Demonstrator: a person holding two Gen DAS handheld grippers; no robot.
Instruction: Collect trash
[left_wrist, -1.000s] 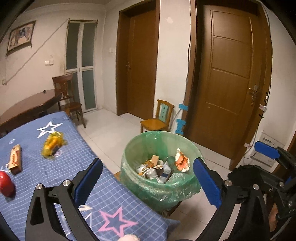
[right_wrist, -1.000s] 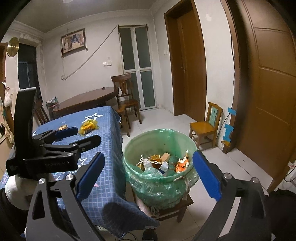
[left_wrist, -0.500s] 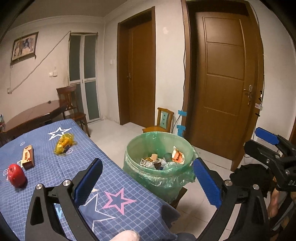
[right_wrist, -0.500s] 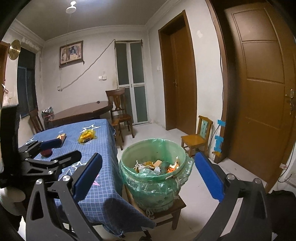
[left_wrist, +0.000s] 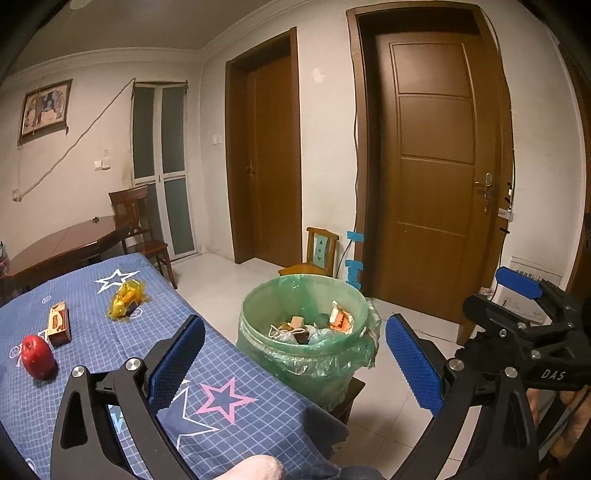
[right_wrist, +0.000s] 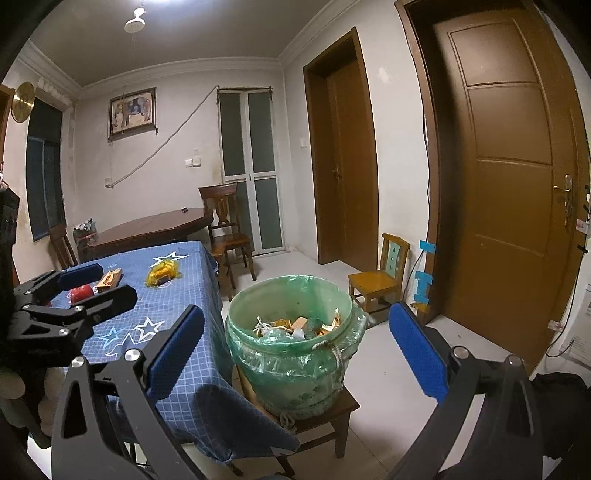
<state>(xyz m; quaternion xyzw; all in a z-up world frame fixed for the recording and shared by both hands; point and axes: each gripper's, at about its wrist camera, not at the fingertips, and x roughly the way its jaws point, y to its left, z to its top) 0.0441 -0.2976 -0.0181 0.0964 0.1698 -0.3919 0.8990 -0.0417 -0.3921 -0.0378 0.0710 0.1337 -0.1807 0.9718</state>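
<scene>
A green-lined trash bin (left_wrist: 258, 299) stands beside the blue star-pattern table (left_wrist: 229, 373), with several wrappers and scraps (left_wrist: 306, 326) inside. On the table lie a yellow crumpled wrapper (left_wrist: 125, 297), a small brown box (left_wrist: 58, 323) and a red apple (left_wrist: 37, 356). My left gripper (left_wrist: 295, 332) is open and empty, held back from the bin over the table corner. My right gripper (right_wrist: 295, 314) is also open and empty, facing the bin (right_wrist: 236, 314) from farther back. Each gripper appears in the other's view: right gripper (left_wrist: 484, 288), left gripper (right_wrist: 118, 282).
The bin sits on a low wooden stool (right_wrist: 325, 413). A small wooden chair (right_wrist: 380, 277) stands by the wall behind it, near a brown door (right_wrist: 509, 221). A dark round table (right_wrist: 155, 227) and a chair (right_wrist: 225, 229) are at the back. White tiled floor lies to the right.
Both grippers have drawn back and up from the bin, so it looks smaller and more of the room shows. Both stay open and empty.
</scene>
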